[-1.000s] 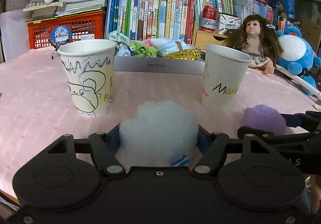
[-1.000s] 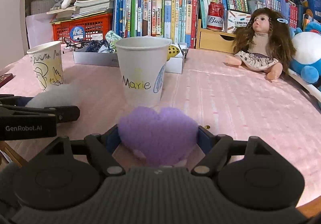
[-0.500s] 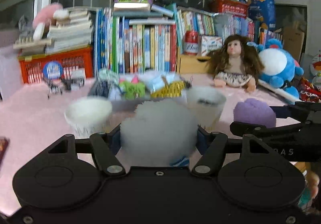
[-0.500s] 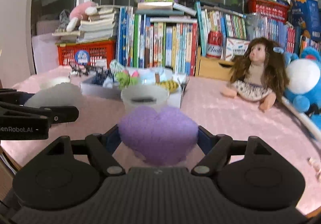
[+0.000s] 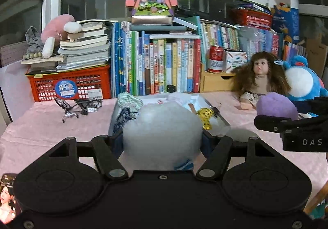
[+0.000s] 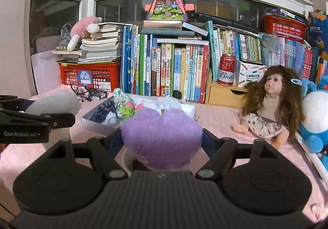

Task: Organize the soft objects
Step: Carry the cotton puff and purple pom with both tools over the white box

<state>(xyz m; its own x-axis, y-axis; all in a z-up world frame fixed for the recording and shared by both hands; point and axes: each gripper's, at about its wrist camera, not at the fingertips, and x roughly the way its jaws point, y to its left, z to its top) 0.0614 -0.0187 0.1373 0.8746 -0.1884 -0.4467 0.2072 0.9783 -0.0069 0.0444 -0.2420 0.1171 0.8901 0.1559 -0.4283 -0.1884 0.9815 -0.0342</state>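
The left tongs (image 5: 162, 138) are closed on a white fluffy ball (image 5: 162, 136); both pads press into its sides, and the ball fills the space between them. The right tongs (image 6: 162, 136) hold a purple fluffy ball (image 6: 162, 136) in the same way, with its soft body bulging above the two fingers. Both balls are in the air above the pink worktop (image 5: 51, 124), not touching it.

As landmark I take the white tray (image 6: 90, 121), which lies on the worktop in front of the row of books (image 6: 174, 73). The tray is full of small soft things: a dark cloth, something green and pink, and a yellow piece with dots (image 5: 206, 117). In the left wrist view the white ball covers the middle of the tray. In the right wrist view the purple ball is in front of the tray, a little to the right, and the left tongs with the white ball are to the left of the tray.

A doll (image 6: 270, 101) with long brown hair sits on the worktop well to the right of the tray, and a blue plush toy (image 6: 313, 118) is just beside the doll. A pair of glasses (image 5: 78, 106) lies to the left of the tray, near a red basket (image 5: 69, 85).
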